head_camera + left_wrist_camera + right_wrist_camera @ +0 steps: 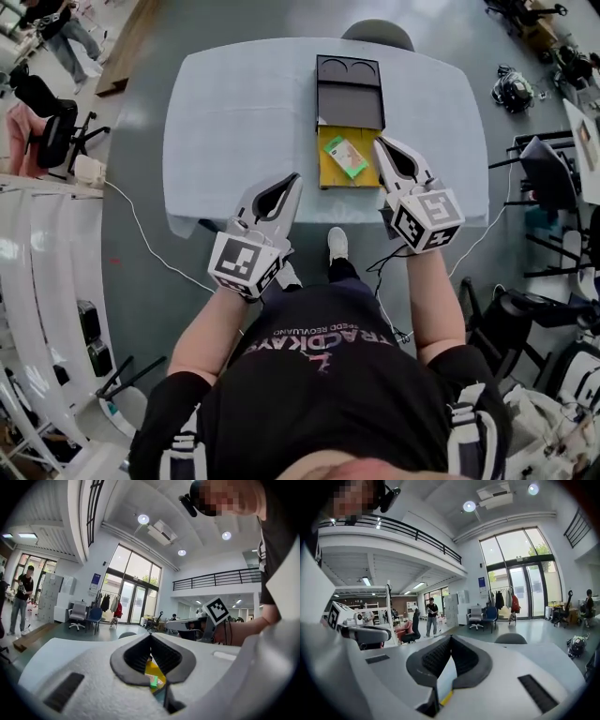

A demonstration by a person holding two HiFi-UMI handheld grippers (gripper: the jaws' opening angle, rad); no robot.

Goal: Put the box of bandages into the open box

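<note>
Just beside right claw [379, 142]: bandage box [345, 157]

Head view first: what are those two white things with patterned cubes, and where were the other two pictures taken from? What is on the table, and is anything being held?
There is no robot here. A person holds a hand-held grasping tool in each hand. The head view comes from a camera on the person's head, looking down at the left tool and the right tool; the patterned cubes are part of them. The other two pictures come from a camera riding on each tool, looking along its jaws. On the pale table lies a dark open box, with a yellow panel against its near end. The green-and-white box of bandages rests on that panel. Both tools have their jaws closed and hold nothing.
</note>
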